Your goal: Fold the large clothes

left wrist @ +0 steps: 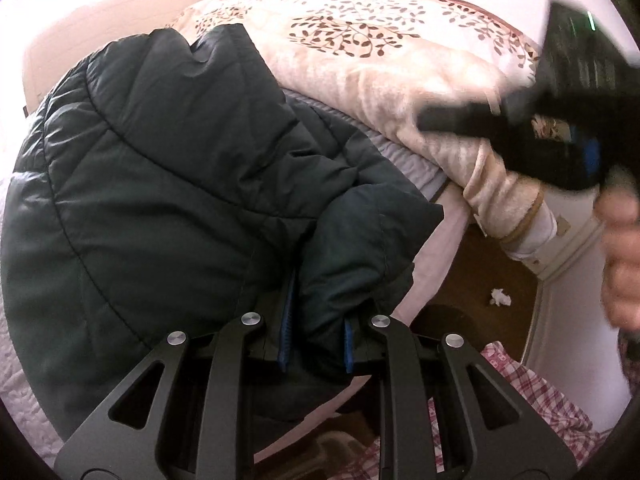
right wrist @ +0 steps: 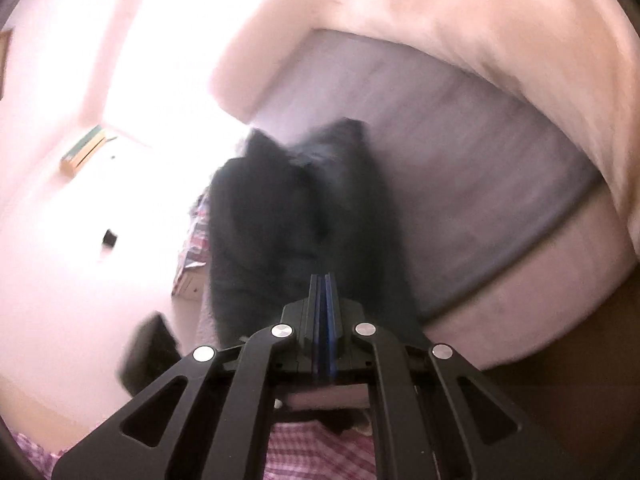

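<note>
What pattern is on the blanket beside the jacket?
Brown leafy branches on cream, clearest on the blanket in the left wrist view.

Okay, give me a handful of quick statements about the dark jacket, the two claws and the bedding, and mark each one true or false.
1. The left claw is pinching a fold of the dark puffer jacket. True.
2. The right claw has its fingers spread wide. False: its blue pads sit together with nothing seen between them.
3. The leaf-patterned quilt lies beyond the jacket, bunched on the bed. True.
4. The jacket is bright red. False: it is very dark, quilted and slightly shiny.
5. A small white crumpled scrap lies on the brown floor beside the bed. True.
6. The jacket hangs on a hanger. False: it lies on the bed.
</note>
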Demonstrator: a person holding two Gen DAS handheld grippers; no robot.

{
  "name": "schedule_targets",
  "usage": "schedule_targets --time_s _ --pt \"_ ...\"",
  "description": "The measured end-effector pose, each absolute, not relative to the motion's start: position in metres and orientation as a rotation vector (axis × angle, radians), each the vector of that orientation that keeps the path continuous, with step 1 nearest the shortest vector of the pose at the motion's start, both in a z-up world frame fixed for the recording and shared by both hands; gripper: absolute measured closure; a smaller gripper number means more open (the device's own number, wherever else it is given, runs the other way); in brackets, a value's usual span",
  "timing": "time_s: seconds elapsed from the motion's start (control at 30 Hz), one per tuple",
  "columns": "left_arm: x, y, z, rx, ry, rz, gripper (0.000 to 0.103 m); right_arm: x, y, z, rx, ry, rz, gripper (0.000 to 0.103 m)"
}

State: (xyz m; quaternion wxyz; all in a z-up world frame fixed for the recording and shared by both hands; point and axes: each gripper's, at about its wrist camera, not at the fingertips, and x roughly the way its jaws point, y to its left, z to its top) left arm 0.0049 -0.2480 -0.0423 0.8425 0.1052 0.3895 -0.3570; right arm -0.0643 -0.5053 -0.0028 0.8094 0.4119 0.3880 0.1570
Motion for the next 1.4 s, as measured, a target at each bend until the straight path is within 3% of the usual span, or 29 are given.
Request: schedule_targets --time_s 0.27,0.5,0.57,0.83,1.07,1.27,1.4 --pt "0.000 -0.240 -0.040 0.208 0.826 -0.764 0.082 0.021 -0.443 0.054 0.749 0.841 0.440 0.097" --pt "-0.009 -0.227 -0.032 0.181 0.849 -0.820 0.071 0.081 -0.425 0.004 0.577 1.060 0.221 0.103" --pt "-0.014 -0.224 -0.028 0.170 0.855 -0.847 0.060 0.079 -0.426 -0.010 0.572 1.071 0.209 0.103" --pt "-0.019 -0.205 -0.006 0.117 0.849 -0.820 0.039 0.063 -0.439 -0.033 0.569 1.079 0.132 0.103" --pt "0.001 -0.142 0.010 -0.036 0.834 -0.679 0.035 0.042 -0.434 -0.001 0.579 1.007 0.146 0.101" --pt "0.014 -0.085 0.011 -0.157 0.816 -0.527 0.030 -0.025 -0.431 0.042 0.485 0.888 0.201 0.100" --pt "0.022 -0.064 -0.001 -0.240 0.857 -0.450 0.030 -0.074 -0.421 0.041 0.403 0.891 0.209 0.100"
